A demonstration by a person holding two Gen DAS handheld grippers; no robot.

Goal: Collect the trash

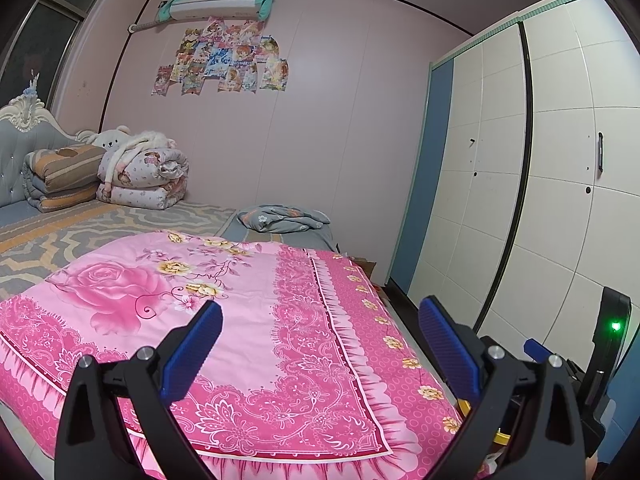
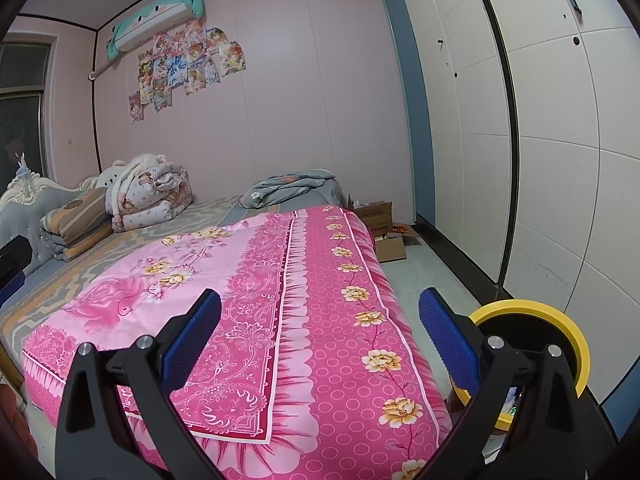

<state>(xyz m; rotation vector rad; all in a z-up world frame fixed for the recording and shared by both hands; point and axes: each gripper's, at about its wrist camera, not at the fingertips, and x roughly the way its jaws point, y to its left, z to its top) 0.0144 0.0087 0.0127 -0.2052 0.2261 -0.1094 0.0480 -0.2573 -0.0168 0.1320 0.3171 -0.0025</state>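
Observation:
My left gripper (image 1: 320, 316) is open and empty, held above the foot of a bed covered by a pink floral quilt (image 1: 224, 304). My right gripper (image 2: 320, 312) is open and empty too, over the same quilt (image 2: 248, 300) near its right edge. A yellow-rimmed bin (image 2: 560, 328) stands on the floor at the bed's right corner, partly hidden behind my right finger; a sliver of its rim shows in the left wrist view (image 1: 466, 406). No loose trash shows on the quilt. Open cardboard boxes (image 2: 384, 224) with colourful wrappers sit on the floor beyond the bed.
A white and blue wardrobe (image 2: 540, 160) runs along the right, leaving a narrow floor aisle (image 2: 432, 276). Folded quilts (image 1: 144, 176), a plush toy and a grey pillow (image 1: 284, 218) lie at the far end of the bed. The other gripper's body (image 1: 610, 344) shows at the right edge.

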